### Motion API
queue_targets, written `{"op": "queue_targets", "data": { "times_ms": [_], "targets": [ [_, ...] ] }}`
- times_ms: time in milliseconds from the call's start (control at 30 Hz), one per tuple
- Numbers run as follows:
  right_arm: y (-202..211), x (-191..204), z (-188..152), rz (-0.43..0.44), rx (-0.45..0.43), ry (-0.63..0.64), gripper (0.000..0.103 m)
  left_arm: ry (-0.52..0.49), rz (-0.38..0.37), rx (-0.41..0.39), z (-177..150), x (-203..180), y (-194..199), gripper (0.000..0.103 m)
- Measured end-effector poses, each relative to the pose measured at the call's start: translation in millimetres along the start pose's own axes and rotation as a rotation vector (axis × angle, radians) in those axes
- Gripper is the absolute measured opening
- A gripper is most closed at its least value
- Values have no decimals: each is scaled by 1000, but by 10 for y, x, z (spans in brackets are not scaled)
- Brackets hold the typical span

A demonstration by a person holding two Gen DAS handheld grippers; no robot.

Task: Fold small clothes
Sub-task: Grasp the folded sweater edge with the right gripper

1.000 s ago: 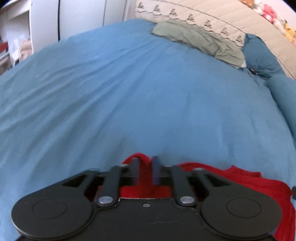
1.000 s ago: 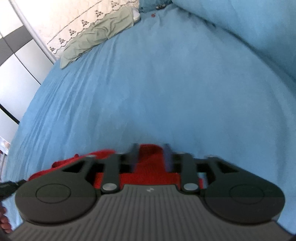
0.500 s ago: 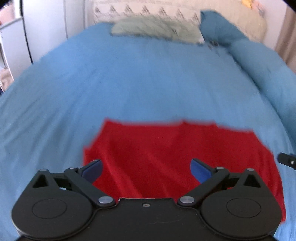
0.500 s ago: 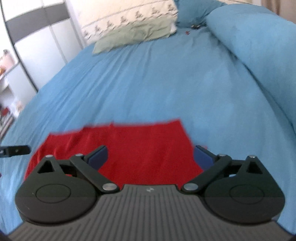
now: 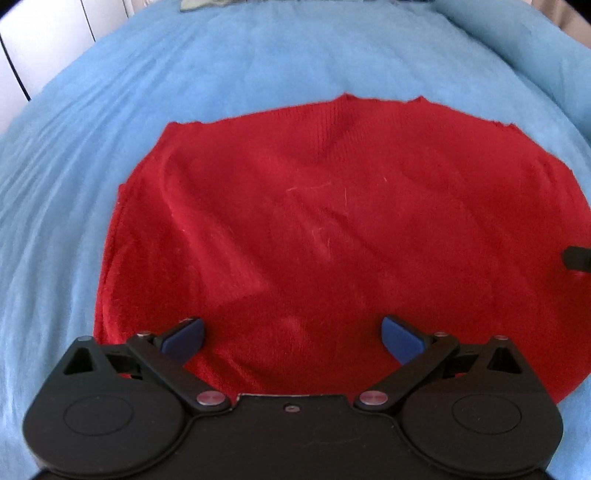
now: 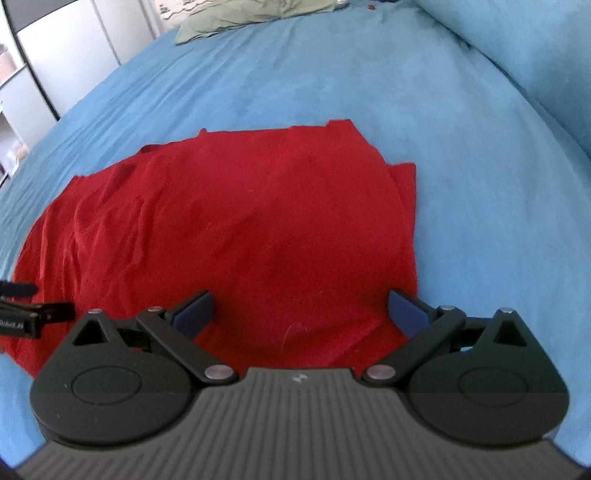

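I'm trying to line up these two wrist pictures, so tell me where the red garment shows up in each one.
Left wrist: the red garment fills the middle, spread flat on the blue bedspread, beyond the open left gripper.
Right wrist: the garment lies centre-left, its right edge near the open right gripper.
Shared landmark: the green cloth at the bed's far end, only an edge of it in the left view.

Open blue bedspread (image 6: 258, 85) all around the red garment (image 6: 258, 221); green cloth (image 6: 258, 14), perhaps a pillowcase, far off.
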State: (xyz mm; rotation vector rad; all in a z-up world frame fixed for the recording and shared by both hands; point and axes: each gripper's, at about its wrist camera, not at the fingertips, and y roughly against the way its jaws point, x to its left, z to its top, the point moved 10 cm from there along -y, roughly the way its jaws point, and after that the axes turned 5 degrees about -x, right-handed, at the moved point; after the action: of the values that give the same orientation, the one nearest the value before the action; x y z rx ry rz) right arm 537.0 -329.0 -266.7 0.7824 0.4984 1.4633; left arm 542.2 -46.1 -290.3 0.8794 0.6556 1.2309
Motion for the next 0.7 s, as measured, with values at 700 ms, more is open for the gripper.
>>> {"op": "queue_targets", "data": {
  "times_ms": [700],
  "targets": [
    [847,-494,-786,-68,-81,-458,103,-12,60,61,239,-326,45,103]
  ]
}}
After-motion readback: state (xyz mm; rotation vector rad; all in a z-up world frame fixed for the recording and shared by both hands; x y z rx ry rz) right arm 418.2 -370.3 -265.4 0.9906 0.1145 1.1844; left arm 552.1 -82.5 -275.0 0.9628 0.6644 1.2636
